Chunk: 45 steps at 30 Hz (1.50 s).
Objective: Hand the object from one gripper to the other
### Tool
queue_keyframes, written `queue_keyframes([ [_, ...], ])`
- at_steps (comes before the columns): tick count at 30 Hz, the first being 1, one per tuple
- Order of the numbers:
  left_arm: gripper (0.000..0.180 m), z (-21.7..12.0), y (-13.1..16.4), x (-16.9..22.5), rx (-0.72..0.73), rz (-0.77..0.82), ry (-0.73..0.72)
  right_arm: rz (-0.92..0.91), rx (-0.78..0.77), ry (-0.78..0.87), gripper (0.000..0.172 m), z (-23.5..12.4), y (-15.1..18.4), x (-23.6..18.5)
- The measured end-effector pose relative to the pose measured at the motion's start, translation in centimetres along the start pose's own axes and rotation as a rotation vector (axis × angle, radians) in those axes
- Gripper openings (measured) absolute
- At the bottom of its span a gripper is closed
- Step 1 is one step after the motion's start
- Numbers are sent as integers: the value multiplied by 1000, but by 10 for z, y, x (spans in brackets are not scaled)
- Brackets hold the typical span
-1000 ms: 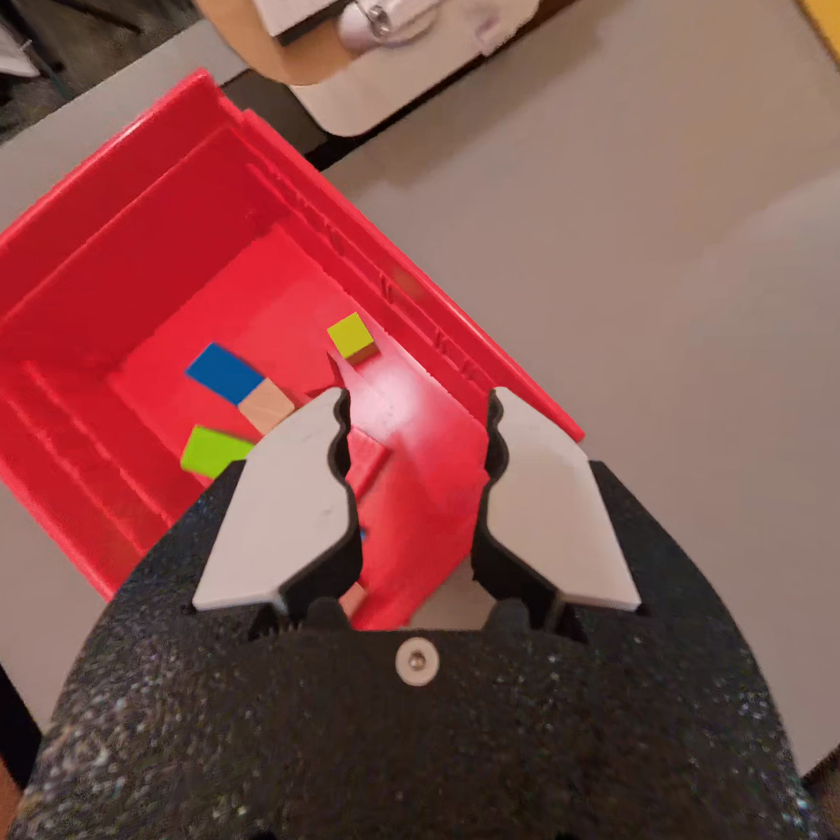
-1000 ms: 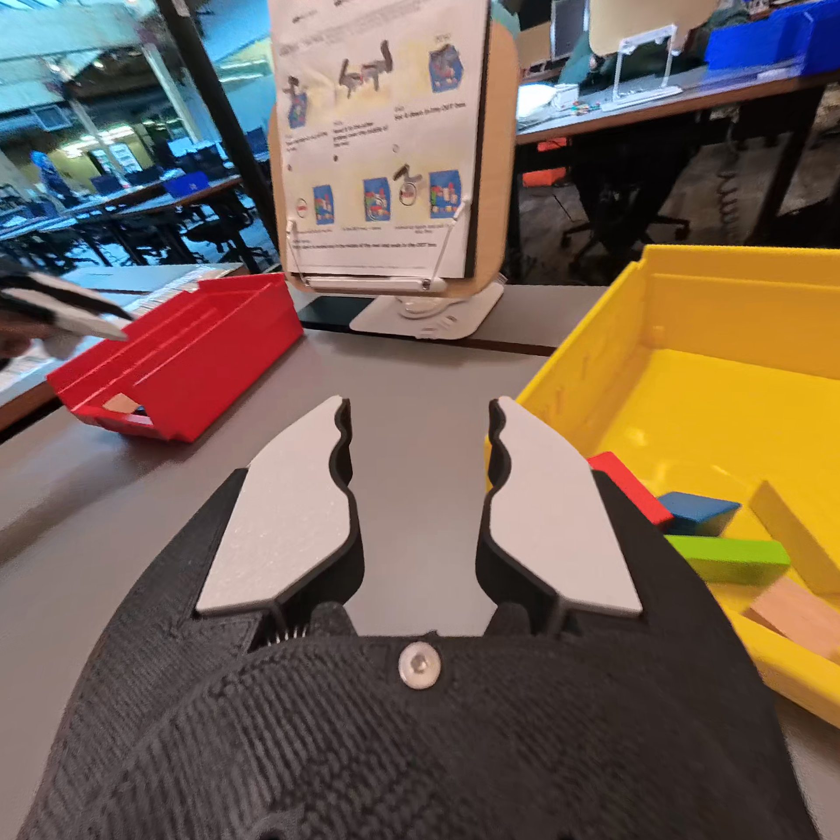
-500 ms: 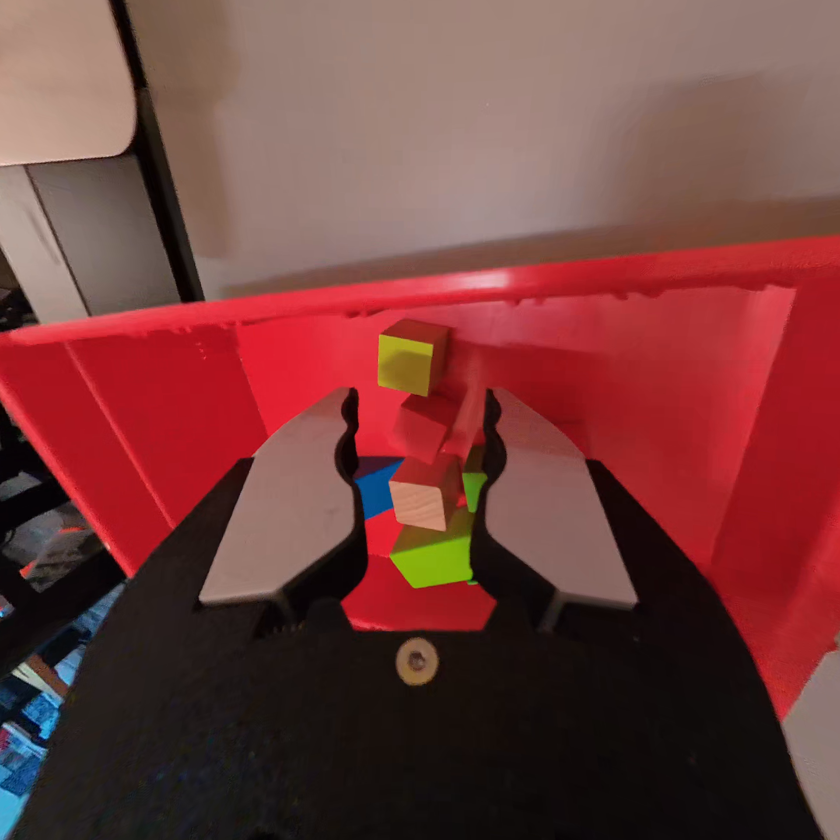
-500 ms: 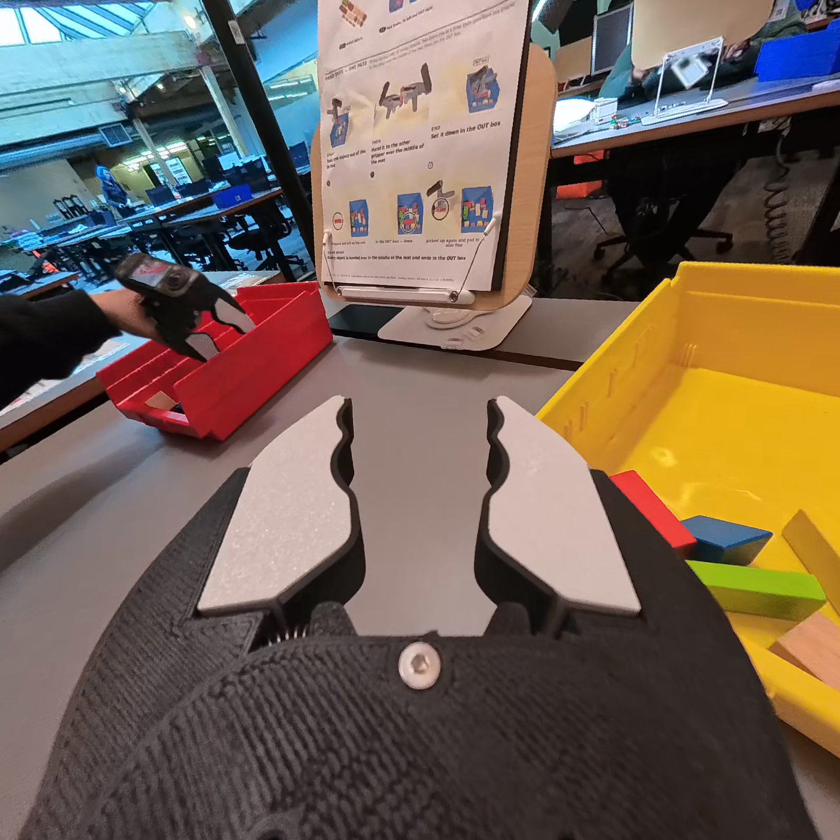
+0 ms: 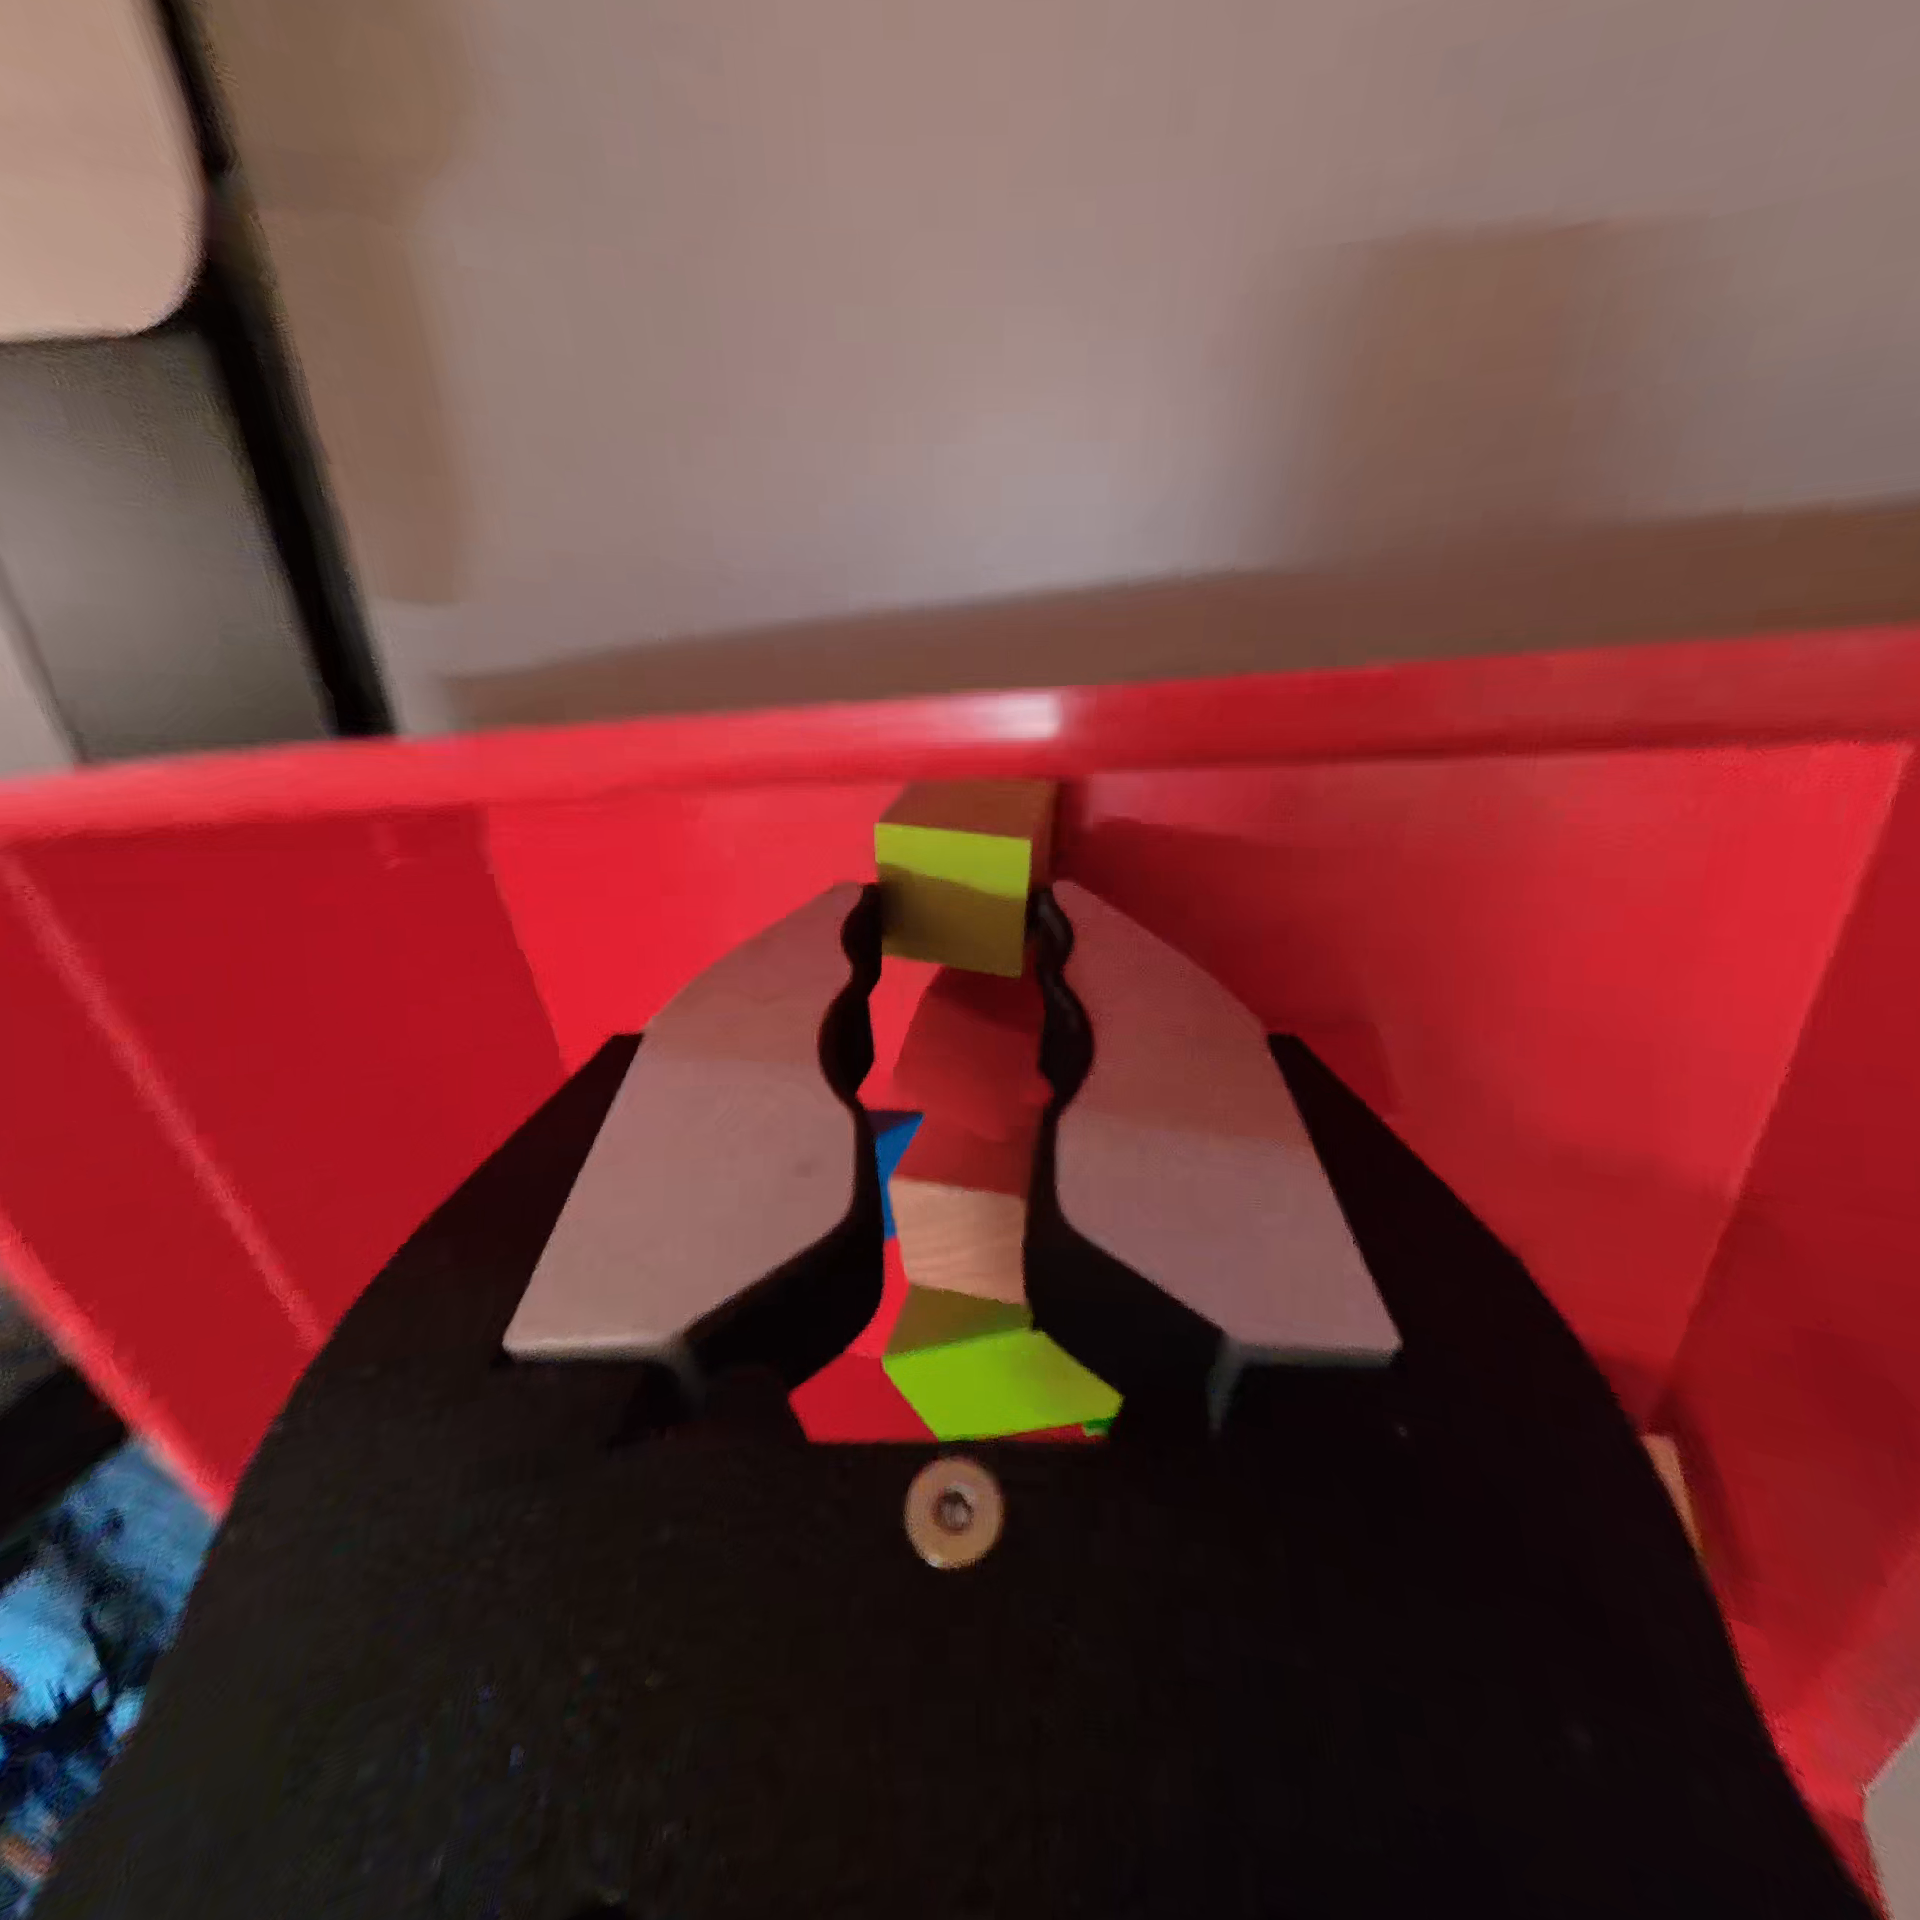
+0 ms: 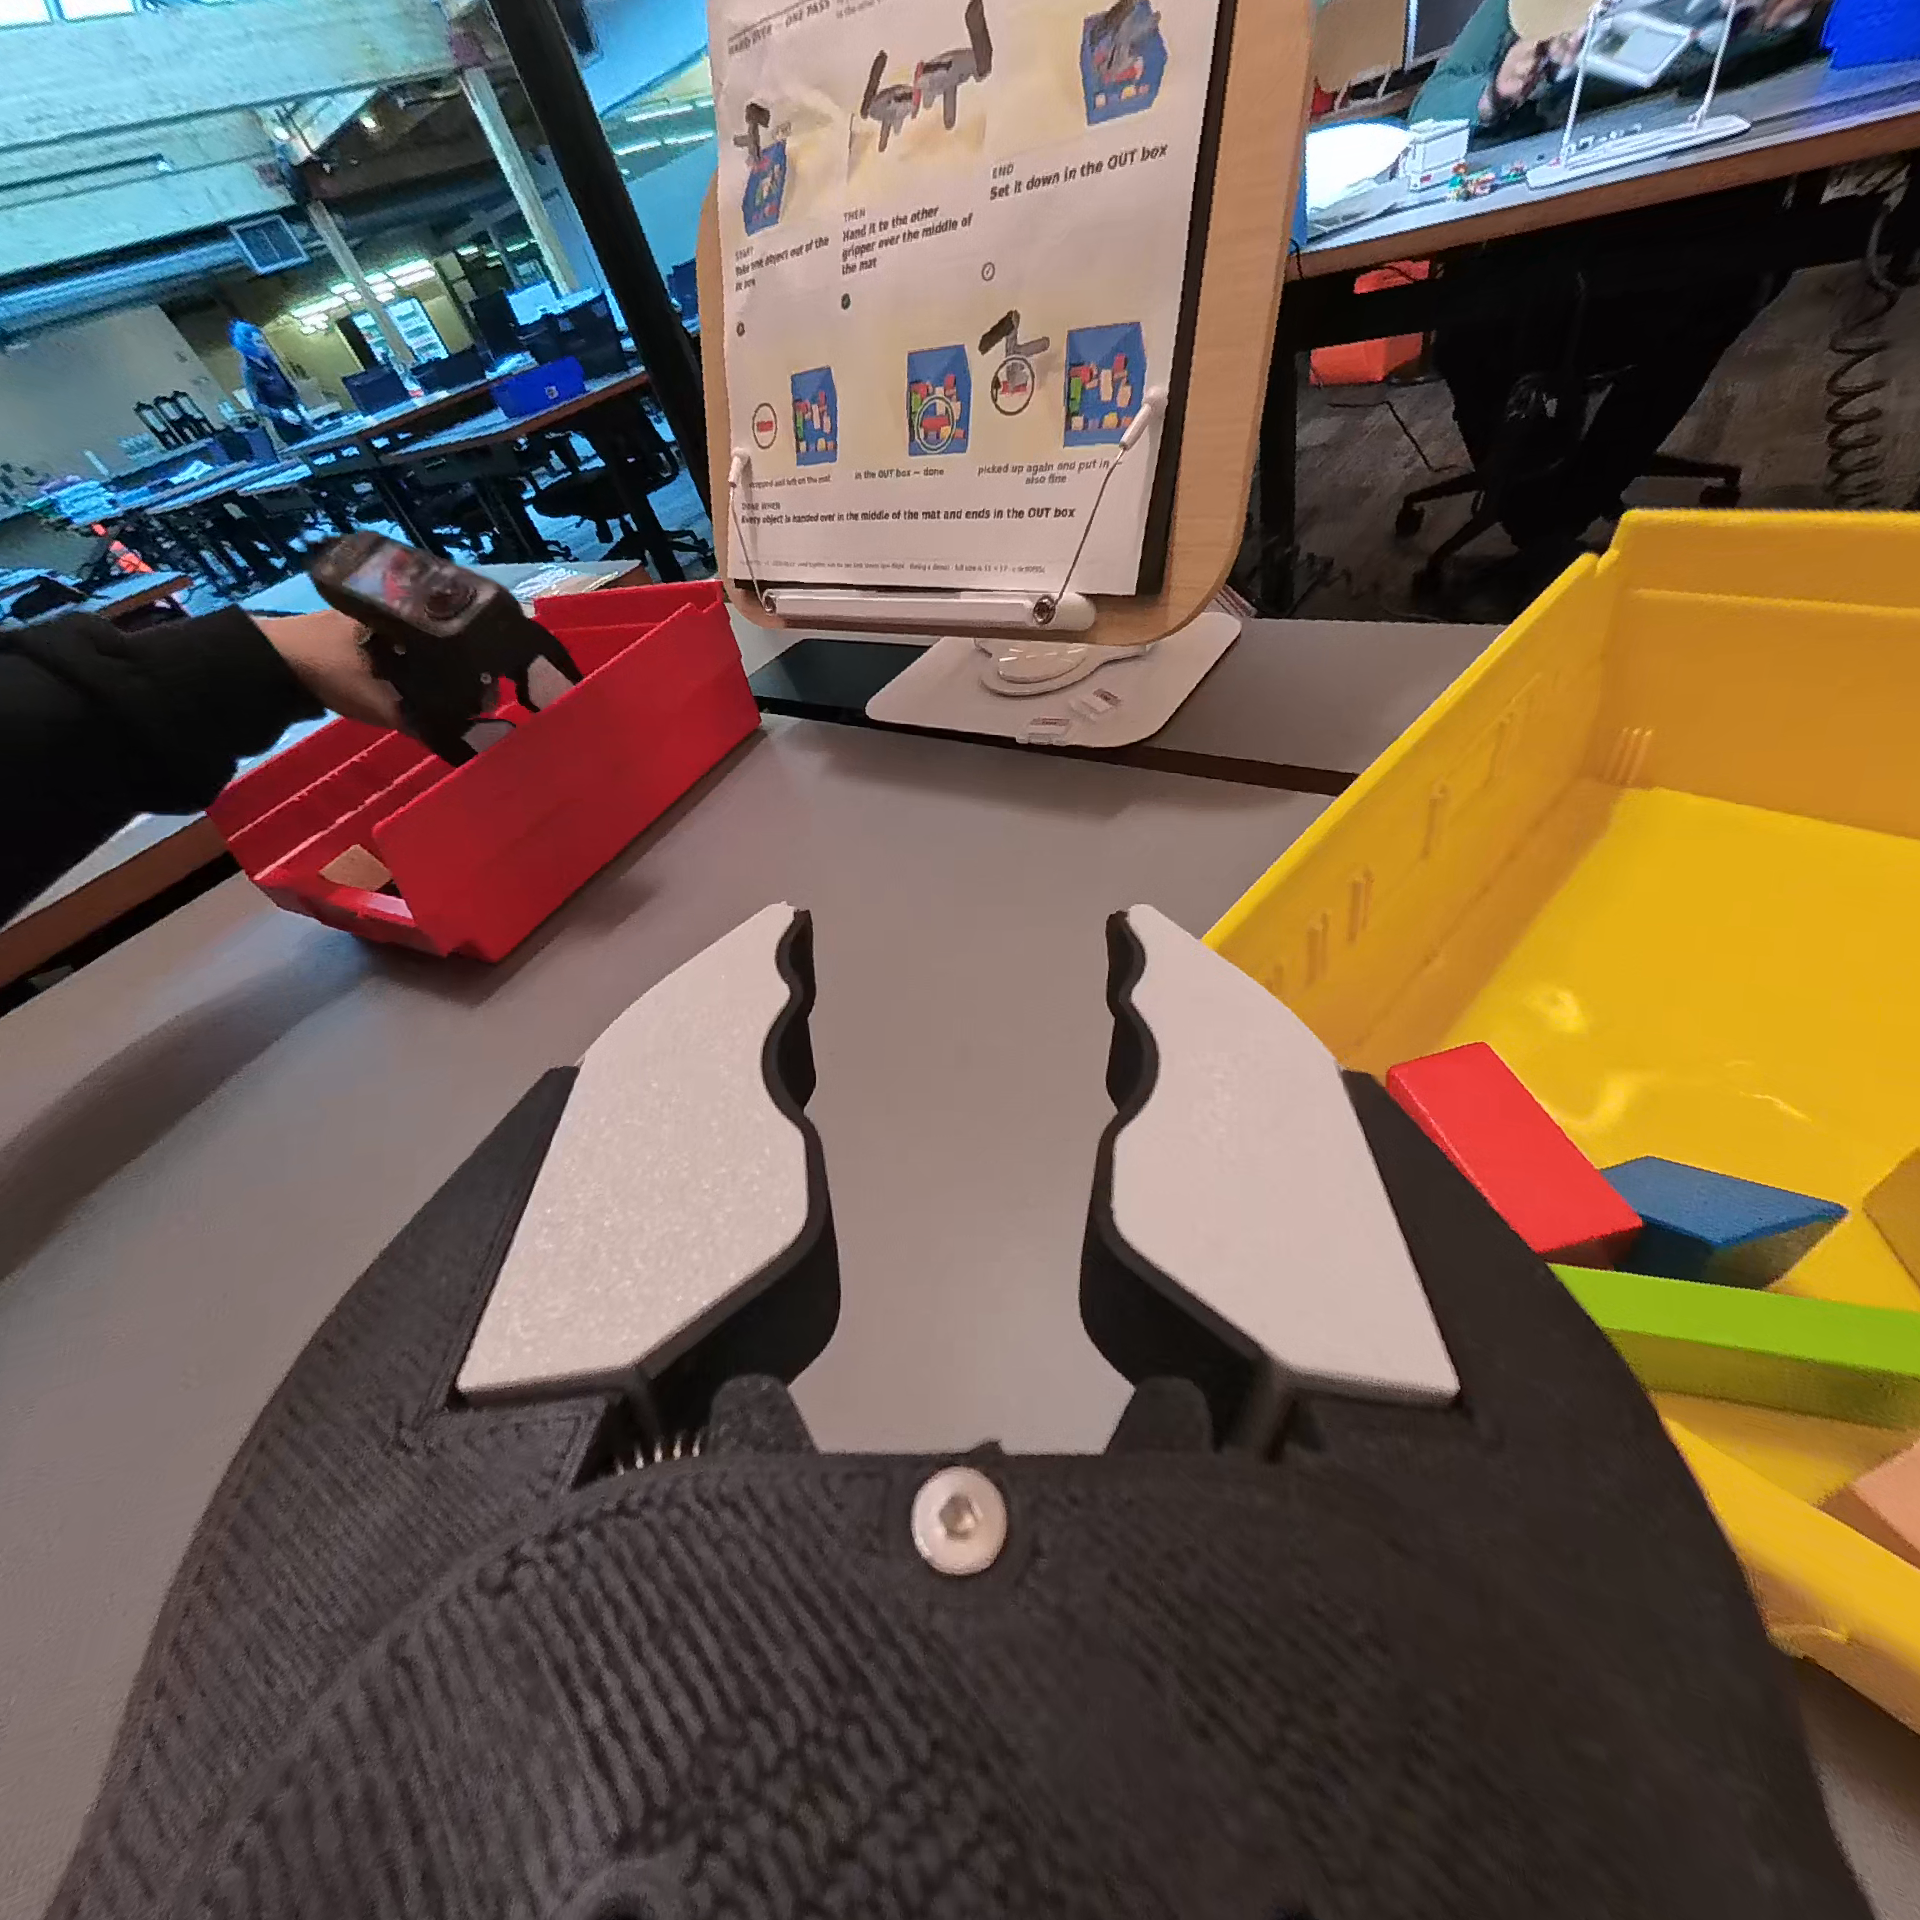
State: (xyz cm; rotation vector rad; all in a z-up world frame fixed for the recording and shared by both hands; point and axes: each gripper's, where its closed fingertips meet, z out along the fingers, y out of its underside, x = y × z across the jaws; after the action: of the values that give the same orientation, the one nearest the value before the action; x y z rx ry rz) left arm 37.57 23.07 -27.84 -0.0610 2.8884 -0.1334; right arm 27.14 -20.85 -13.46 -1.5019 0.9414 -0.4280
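In the left wrist view my left gripper (image 5: 954, 912) reaches into the red bin (image 5: 312, 935), and its fingertips press on both sides of a yellow-green cube (image 5: 956, 883) near the bin's far wall. Below it lie a red block (image 5: 966, 1070), a plain wooden block (image 5: 961, 1236), a green block (image 5: 997, 1382) and a blue one (image 5: 894, 1153). The right wrist view shows the left gripper (image 6: 457, 665) inside the red bin (image 6: 582, 790) at the far left. My right gripper (image 6: 958, 935) is open and empty above the grey mat (image 6: 935, 831).
A yellow bin (image 6: 1455, 748) stands at the right with a red block (image 6: 1507, 1143), a blue block (image 6: 1714, 1216) and a green block (image 6: 1766, 1351). A stand with an instruction sheet (image 6: 966, 312) is at the back. A person's sleeve (image 6: 125, 727) holds the left gripper. My hands' fingertips stand some 50 cm from each other. The left tips stand about 7 cm off the plain wooden block (image 5: 961, 1236).
The left gripper swung down into the red bin, moved forward to the yellow-green cube and closed its fingers on it. The right gripper stayed open and drifted slightly.
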Motion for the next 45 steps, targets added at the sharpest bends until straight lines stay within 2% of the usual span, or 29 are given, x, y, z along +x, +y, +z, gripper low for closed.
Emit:
queue_keyframes([
  [2, 27, -12, 3, -4, 12, -87, -43, 17, -3, -21, 54, 2, 1, -4],
  [5, 26, -45, -2, -7, 121, -240, -105, 6, 15, -57, 53, 4, -4, -15],
  [8, 26, -100, -23, 1, 377, -422, -141, -24, 53, -134, 53, 8, -12, -37],
  [12, 26, -171, -73, 38, 783, -629, -47, -41, 109, -291, 54, 15, -22, -82],
  [15, 26, -199, -114, 79, 945, -652, 32, -59, 129, -410, 55, 20, -24, -120],
  [22, 27, -234, -209, 158, 1227, -524, 165, -129, 134, -651, 52, 19, -20, -198],
  [25, 26, -236, -236, 175, 1257, -461, 180, -133, 140, -731, 51, 13, -20, -221],
  [31, 27, -240, -265, 193, 1272, -358, 172, -145, 158, -787, 51, 6, -23, -237],
  [34, 27, -242, -271, 194, 1272, -338, 154, -151, 158, -799, 49, 5, -23, -238],
  [38, 27, -236, -276, 195, 1247, -333, 138, -166, 139, -814, 28, 4, -19, -241],
  [43, 28, -230, -281, 192, 1271, -359, 133, -211, 114, -773, 27, 6, -16, -235],
  [45, 34, -224, -280, 185, 1251, -386, 100, -216, 122, -721, 27, 8, -19, -224],
])
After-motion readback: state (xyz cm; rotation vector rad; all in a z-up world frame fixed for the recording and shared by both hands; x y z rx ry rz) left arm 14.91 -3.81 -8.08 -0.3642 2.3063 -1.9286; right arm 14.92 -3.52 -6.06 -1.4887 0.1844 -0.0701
